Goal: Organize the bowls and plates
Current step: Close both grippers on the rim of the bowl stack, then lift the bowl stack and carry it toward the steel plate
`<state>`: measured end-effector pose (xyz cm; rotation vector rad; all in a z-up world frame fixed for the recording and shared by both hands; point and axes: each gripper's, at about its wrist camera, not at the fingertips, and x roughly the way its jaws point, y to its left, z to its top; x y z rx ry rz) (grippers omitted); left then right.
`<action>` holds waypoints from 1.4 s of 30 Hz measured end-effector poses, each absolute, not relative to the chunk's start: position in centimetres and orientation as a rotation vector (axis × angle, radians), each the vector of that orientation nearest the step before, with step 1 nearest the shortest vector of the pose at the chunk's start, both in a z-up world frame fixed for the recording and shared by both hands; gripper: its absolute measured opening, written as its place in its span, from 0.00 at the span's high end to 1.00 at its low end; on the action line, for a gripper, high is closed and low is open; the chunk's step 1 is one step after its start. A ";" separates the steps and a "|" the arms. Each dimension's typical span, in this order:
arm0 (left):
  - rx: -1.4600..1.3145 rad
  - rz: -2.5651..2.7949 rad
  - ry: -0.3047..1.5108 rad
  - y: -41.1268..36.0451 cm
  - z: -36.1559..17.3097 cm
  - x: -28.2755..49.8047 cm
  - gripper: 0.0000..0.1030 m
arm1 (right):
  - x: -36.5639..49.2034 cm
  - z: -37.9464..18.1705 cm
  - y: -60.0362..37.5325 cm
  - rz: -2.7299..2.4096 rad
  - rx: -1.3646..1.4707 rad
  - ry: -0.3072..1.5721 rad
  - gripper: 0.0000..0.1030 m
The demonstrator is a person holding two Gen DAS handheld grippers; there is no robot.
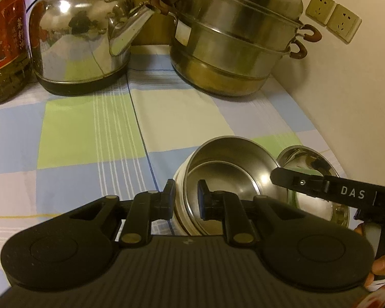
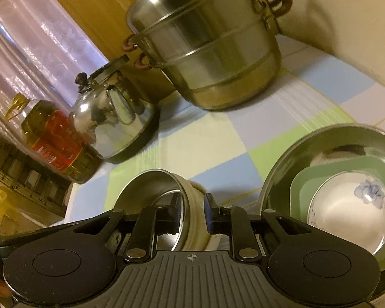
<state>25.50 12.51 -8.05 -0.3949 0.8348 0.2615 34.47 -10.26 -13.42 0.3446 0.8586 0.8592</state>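
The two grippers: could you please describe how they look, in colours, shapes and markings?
Both are matte black plastic. The left gripper and right gripper each have a ribbed grey top plate, two rounded lobes with circular insets, brass-coloured pivot pins on the linkage arms, and blue pads on the fingers. White letters "DAS" mark the side of the right gripper's finger. No cables show; bare fingertips appear at the edge.

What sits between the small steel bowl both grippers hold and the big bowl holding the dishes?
Nothing visible: the small steel bowl and the big bowl sit side by side, only bare tablecloth between.
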 end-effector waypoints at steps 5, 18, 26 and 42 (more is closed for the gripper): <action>-0.403 0.266 0.845 12.8 -8.2 25.8 0.87 | 35.3 -14.1 -10.5 0.844 0.429 0.912 0.83; -0.413 0.272 0.861 13.2 -8.1 26.5 0.88 | 36.7 -13.6 -10.5 0.731 0.521 1.074 0.85; -0.414 0.277 0.865 13.1 -8.1 26.6 0.87 | 36.3 -13.4 -10.2 0.742 0.475 1.048 0.85; -0.467 0.264 0.925 13.3 -9.9 27.4 0.67 | 35.7 -15.1 -8.4 0.712 0.341 1.036 0.55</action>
